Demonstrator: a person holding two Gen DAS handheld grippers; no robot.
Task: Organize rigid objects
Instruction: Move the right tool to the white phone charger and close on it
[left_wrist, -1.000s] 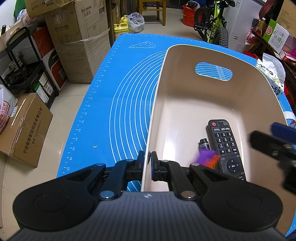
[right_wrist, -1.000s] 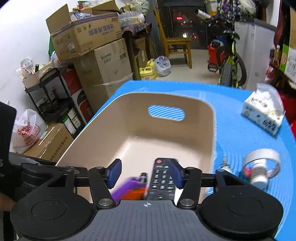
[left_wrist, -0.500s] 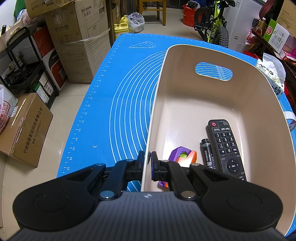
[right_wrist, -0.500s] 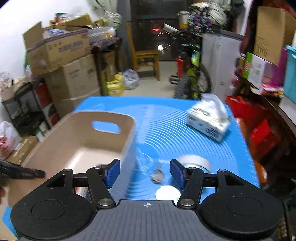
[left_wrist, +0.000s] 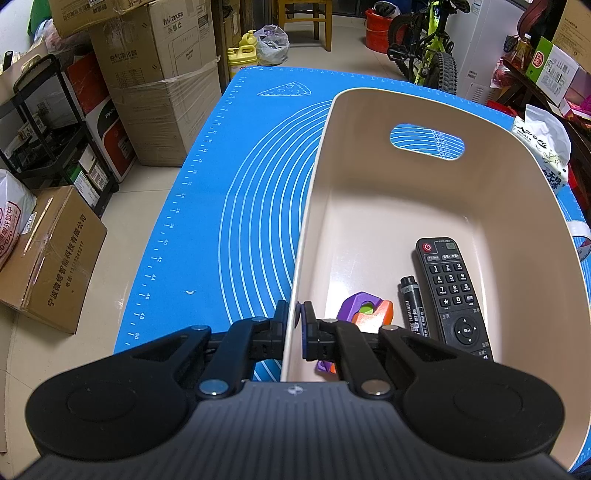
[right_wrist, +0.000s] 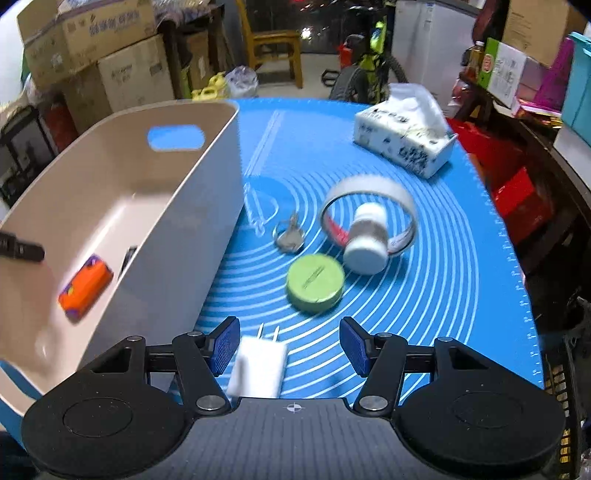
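My left gripper (left_wrist: 293, 323) is shut on the near-left rim of the beige bin (left_wrist: 314, 192). In the bin lie a black remote (left_wrist: 448, 291), a black marker (left_wrist: 413, 306) and a purple-orange toy (left_wrist: 364, 314). My right gripper (right_wrist: 290, 345) is open and empty over the blue mat, to the right of the bin (right_wrist: 122, 206). A white plug adapter (right_wrist: 258, 365) lies between its fingers. Ahead of it lie a green round tin (right_wrist: 316, 284), a white bottle (right_wrist: 367, 240) lying in a tape roll (right_wrist: 369, 192), and keys (right_wrist: 290, 236). The toy also shows in the right wrist view (right_wrist: 85, 290).
A tissue pack (right_wrist: 402, 138) lies at the mat's far right. The blue mat (left_wrist: 229, 206) covers the table, with the floor and cardboard boxes (left_wrist: 155, 85) past its left edge. A bicycle (left_wrist: 424, 48) and shelves stand beyond the table.
My right gripper let the purple-orange toy drop into the bin, then swung right and now hangs over the loose items on the mat. My left gripper has not moved.
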